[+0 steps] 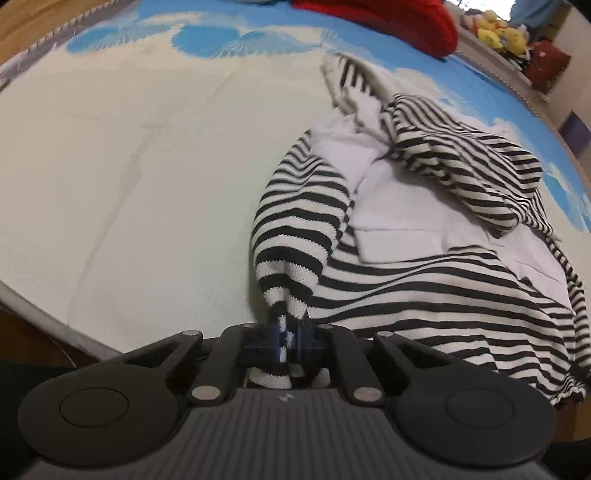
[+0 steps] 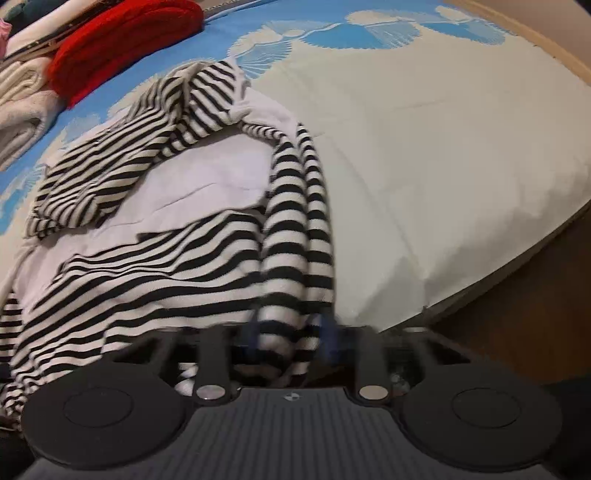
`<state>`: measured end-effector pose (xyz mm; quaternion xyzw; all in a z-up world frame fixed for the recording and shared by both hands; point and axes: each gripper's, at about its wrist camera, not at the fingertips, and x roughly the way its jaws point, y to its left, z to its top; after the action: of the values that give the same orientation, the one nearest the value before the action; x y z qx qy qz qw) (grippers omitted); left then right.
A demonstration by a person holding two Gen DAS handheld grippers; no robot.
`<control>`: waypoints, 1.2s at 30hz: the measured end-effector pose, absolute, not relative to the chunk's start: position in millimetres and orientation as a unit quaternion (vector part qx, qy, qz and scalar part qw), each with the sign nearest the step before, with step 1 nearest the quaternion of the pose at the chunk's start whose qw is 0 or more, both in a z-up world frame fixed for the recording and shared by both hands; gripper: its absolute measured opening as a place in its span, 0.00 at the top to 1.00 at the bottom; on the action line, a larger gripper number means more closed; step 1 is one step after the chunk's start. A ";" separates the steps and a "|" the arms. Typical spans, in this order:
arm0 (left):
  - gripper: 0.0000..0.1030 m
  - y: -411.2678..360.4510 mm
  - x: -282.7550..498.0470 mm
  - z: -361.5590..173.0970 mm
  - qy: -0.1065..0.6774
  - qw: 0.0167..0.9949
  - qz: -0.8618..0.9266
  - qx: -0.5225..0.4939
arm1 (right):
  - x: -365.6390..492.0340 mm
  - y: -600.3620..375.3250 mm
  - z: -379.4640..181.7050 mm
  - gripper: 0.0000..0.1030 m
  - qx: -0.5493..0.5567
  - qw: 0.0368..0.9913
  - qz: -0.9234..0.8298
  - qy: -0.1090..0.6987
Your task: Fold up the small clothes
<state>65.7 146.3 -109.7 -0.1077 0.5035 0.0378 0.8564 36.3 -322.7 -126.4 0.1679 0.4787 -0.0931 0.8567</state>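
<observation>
A black-and-white striped garment with white panels [image 1: 424, 229] lies crumpled on the bed. My left gripper [image 1: 290, 338] is shut on a striped sleeve end [image 1: 291, 258], which is bunched between the blue pads. In the right wrist view the same garment [image 2: 155, 229] spreads to the left. My right gripper [image 2: 291, 339] is shut on a striped sleeve [image 2: 295, 221] that runs up from the jaws; this part is blurred by motion.
The bed cover [image 1: 147, 166] is cream with blue and white pattern at the far side. A red knit item [image 1: 399, 22] and pale folded cloths [image 2: 22, 96] lie at the back. The bed edge [image 2: 498, 269] drops to a dark floor.
</observation>
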 end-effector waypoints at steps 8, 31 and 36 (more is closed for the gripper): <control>0.84 149.5 65.1 -107.3 0.507 0.852 0.031 -0.124 | 30.5 -330.3 -112.6 0.94 0.194 0.868 -0.088 0.449; 0.71 146.0 66.0 -118.5 0.522 0.846 0.028 -0.108 | 36.3 -333.9 -129.3 0.84 0.203 0.841 -0.092 0.493; 0.79 143.0 63.7 -117.2 0.519 0.849 0.023 -0.096 | 38.0 -323.6 -133.0 0.79 0.165 0.846 -0.086 0.500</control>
<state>63.7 143.0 -117.2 -0.0958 0.5186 0.0230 0.8493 38.0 -323.6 -133.0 0.1648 0.5003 -0.0858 0.8457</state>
